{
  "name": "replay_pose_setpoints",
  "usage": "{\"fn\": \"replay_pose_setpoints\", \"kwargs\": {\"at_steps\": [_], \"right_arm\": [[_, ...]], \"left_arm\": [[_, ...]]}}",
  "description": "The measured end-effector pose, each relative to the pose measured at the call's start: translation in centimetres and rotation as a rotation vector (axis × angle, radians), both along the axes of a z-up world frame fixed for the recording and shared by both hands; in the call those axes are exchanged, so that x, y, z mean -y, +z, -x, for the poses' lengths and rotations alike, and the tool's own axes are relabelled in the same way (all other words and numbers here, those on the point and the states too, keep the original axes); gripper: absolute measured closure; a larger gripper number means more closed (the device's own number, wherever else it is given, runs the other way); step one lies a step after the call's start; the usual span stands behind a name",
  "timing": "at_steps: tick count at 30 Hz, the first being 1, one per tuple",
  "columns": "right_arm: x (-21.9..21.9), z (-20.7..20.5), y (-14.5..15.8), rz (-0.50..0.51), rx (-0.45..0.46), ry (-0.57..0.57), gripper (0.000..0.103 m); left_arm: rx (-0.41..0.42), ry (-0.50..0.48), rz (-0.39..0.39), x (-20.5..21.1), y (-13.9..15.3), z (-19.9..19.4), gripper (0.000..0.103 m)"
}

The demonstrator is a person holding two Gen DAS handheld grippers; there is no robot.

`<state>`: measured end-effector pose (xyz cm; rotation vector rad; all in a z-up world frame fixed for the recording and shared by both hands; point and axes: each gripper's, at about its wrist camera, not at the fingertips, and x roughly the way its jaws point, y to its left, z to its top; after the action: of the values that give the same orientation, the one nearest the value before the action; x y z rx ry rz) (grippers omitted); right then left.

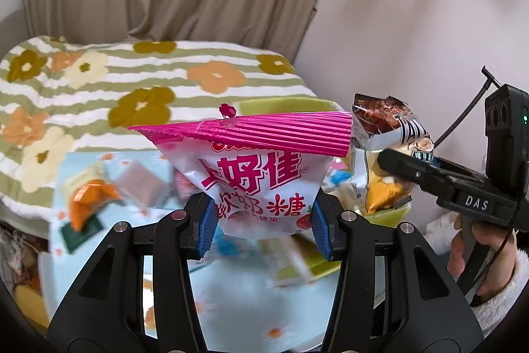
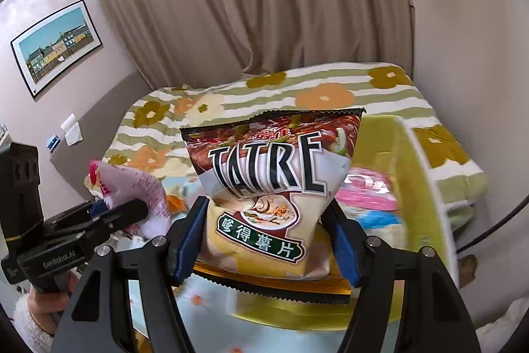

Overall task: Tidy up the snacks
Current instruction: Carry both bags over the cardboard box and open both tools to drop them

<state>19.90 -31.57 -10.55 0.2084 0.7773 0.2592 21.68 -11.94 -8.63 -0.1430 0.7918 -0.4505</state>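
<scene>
**Two snack bags lifted clear of the table, one in each claw, above the green bin.**

Largest first: the bed [image 2: 330,88] with its flowered quilt lies behind; before it the table [image 1: 231,303], under a pale blue flowered cloth, carries loose snacks and a yellow-green bin [image 2: 420,187], probably where I am sorting to. I hold both bags up, presumably so they clear the clutter on the way there. My right claw [image 2: 264,240] is clenched on the chip bag [image 2: 264,187], puffed, brown-topped, cream below. My left claw [image 1: 263,224] is clenched on the candy bag [image 1: 258,181], white, red-lettered, with a pink crimped seal on top.
</scene>
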Motion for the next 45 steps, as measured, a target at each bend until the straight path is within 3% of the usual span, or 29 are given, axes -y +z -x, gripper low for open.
{"fn": "replay_pose_setpoints", "kwargs": {"at_steps": [8,13,17,20,22,23,28,39,41,43,45], "right_arm": [[5.7,-0.2,-2.3,0.006,-0.067,-0.02,0.039],[7.5,-0.2,-4.1,-0.005,-0.103,-0.045,0.039],[8.1,-0.2,-5.0,-0.01,-0.124,-0.053,0.039],[8.2,-0.4,-5.3,-0.006,-0.13,-0.056,0.039],[8.4,-0.6,-5.4,-0.017,-0.129,-0.061,0.039],[8.4,-0.6,-5.4,-0.027,-0.13,-0.064,0.039],[7.9,-0.3,-5.3,-0.002,-0.121,-0.058,0.038],[6.8,-0.8,-6.3,0.043,-0.165,-0.029,0.037],[6.6,-1.0,-6.5,0.051,-0.162,-0.024,0.031],[6.7,-1.0,-6.8,0.067,-0.154,-0.03,0.001],[6.7,-0.7,-6.7,0.084,-0.122,-0.037,0.001]], "left_arm": [[-0.132,-0.065,-0.013,8.8,-3.3,-3.8,0.059],[-0.223,-0.077,-0.04,11.3,-6.0,-6.6,0.059],[-0.248,-0.091,-0.074,12.1,-7.2,-8.0,0.059],[-0.277,-0.088,-0.089,12.6,-7.9,-8.9,0.046],[-0.295,-0.074,-0.093,12.5,-8.1,-9.5,0.013],[-0.289,-0.065,-0.102,12.4,-8.1,-9.6,0.009],[-0.261,-0.06,-0.157,11.2,-7.3,-8.9,0.007],[-0.216,-0.027,-0.143,8.4,-6.1,-6.3,0.007],[-0.215,-0.02,-0.142,8.3,-6.0,-5.9,0.007],[-0.208,-0.011,-0.148,8.1,-5.7,-5.5,0.007],[-0.198,0.0,-0.153,7.9,-5.4,-5.0,0.007]]}}
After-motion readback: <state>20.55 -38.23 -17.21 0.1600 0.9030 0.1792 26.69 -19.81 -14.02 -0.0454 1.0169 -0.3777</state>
